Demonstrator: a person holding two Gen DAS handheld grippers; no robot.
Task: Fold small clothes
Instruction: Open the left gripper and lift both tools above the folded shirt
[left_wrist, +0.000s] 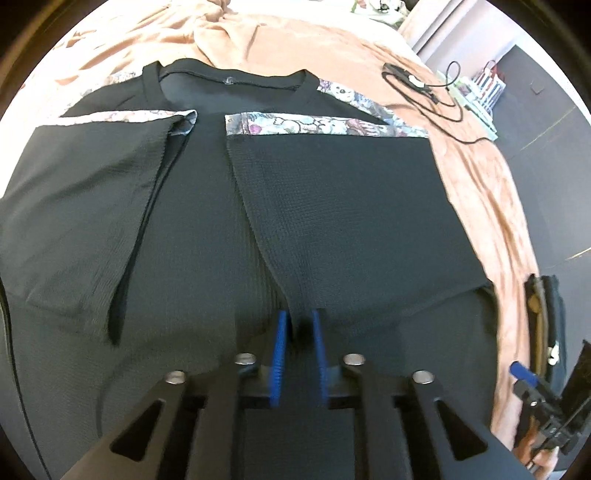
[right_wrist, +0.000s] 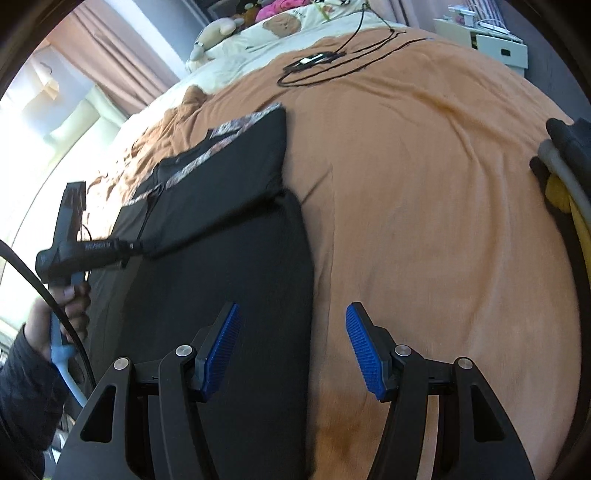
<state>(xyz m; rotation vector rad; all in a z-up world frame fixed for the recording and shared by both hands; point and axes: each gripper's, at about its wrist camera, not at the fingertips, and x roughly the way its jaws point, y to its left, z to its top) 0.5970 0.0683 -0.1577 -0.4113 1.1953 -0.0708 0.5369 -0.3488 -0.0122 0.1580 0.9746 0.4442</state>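
Observation:
A black T-shirt (left_wrist: 332, 203) with patterned sleeve trim lies flat on the bed, neck at the far end. Both its sides are folded inward over the middle. My left gripper (left_wrist: 299, 328) is low over the shirt, its blue pads (left_wrist: 280, 339) a little apart. The near corner of the right-hand flap runs into the gap, and the pads do not press it. In the right wrist view the shirt (right_wrist: 236, 240) lies to the left. My right gripper (right_wrist: 291, 332) hangs open and empty above the shirt's near right edge. The left gripper (right_wrist: 135, 245) shows there too, tip at the flap corner.
An orange blanket (right_wrist: 424, 184) covers the bed, bare to the right of the shirt. A black cable with a small device (right_wrist: 317, 59) lies at the far end. Stacked clothes (right_wrist: 565, 166) sit at the right edge. A person's hand (right_wrist: 70, 306) grips the left tool's handle.

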